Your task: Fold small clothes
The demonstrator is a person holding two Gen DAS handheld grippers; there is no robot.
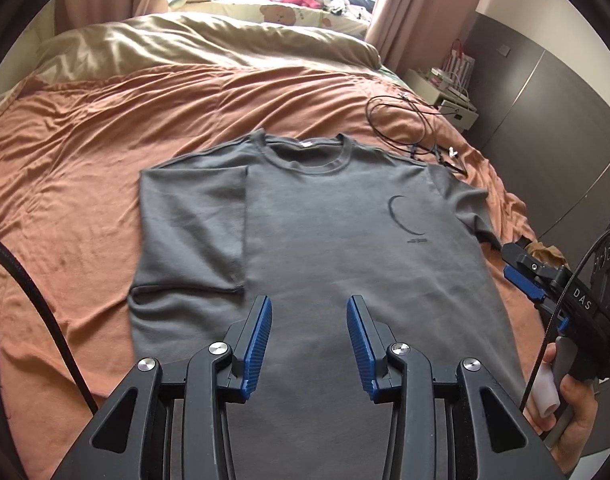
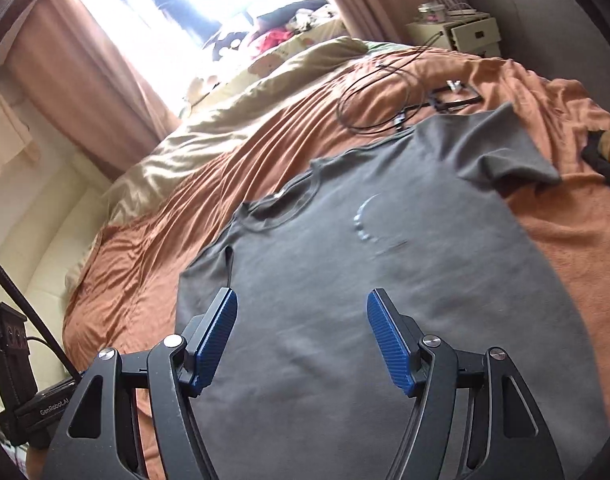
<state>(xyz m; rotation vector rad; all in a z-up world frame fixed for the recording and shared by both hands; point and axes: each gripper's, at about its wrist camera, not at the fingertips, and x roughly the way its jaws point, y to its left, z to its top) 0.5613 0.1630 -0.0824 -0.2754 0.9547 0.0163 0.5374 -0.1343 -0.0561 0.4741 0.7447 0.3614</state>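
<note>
Left wrist view: grey T-shirt [image 1: 325,248] flat, face up on orange bedspread [image 1: 65,200], one sleeve [image 1: 197,216] already folded in over chest, other sleeve [image 1: 465,208] spread out toward cables [image 1: 405,128]. Left gripper [image 1: 309,320] partly open, empty; right gripper [image 2: 301,320] wide, empty, both above hem half. Next, likely: pinch spread sleeve by cuff, lay inward to match, keep clear of cables.

Bed with rumpled orange cover [image 1: 85,152], grey T-shirt [image 1: 325,240] flat on it, black cables [image 1: 401,120] beyond the collar.
</note>
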